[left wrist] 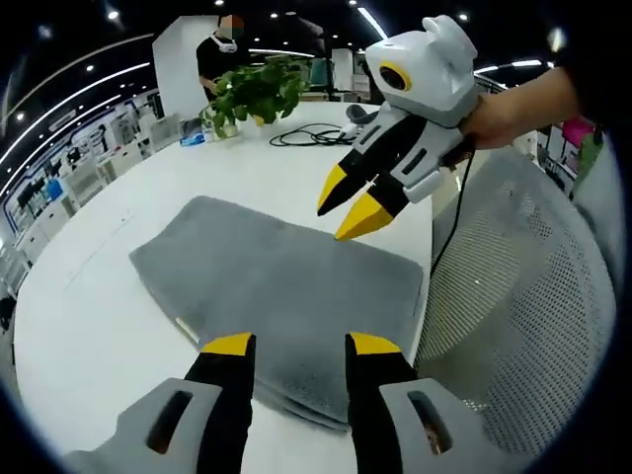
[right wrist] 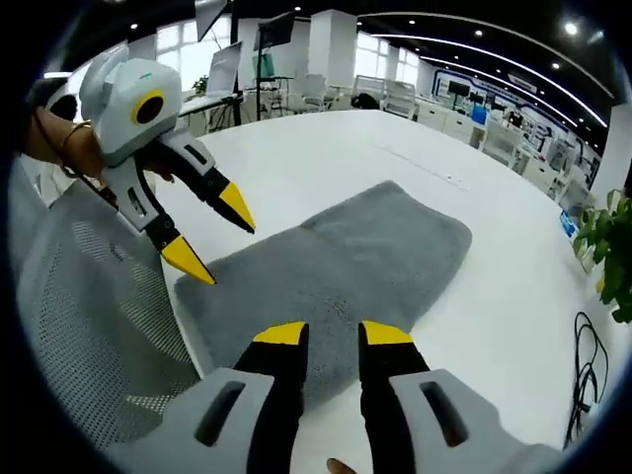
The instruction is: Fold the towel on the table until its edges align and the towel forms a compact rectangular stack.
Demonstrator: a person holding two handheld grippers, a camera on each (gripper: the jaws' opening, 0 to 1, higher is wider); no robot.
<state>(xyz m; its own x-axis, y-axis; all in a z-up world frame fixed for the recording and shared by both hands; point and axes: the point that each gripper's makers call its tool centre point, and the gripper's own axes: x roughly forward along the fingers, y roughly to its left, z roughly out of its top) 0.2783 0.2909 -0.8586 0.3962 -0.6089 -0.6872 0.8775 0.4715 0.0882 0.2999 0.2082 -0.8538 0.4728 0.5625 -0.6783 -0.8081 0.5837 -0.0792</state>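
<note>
A grey towel (left wrist: 286, 281) lies flat on the white table (left wrist: 99, 326), folded into a rough rectangle with layered edges at its near side. My left gripper (left wrist: 301, 346) hovers open just above the towel's near edge, with nothing between its jaws. My right gripper (left wrist: 348, 202) comes in from the upper right, open, its yellow tips just above the towel's far edge, held by a hand (left wrist: 504, 109). In the right gripper view the towel (right wrist: 346, 262) lies ahead of the open right gripper (right wrist: 333, 336). The left gripper (right wrist: 211, 233) hangs open at the towel's left corner.
A grey mesh chair back (left wrist: 533, 316) (right wrist: 89, 326) stands against the table edge beside the towel. A potted plant (left wrist: 255, 94) (right wrist: 612, 247) and a black cable (left wrist: 311, 136) (right wrist: 583, 375) sit at the table's far side. A person (left wrist: 222, 49) stands beyond it.
</note>
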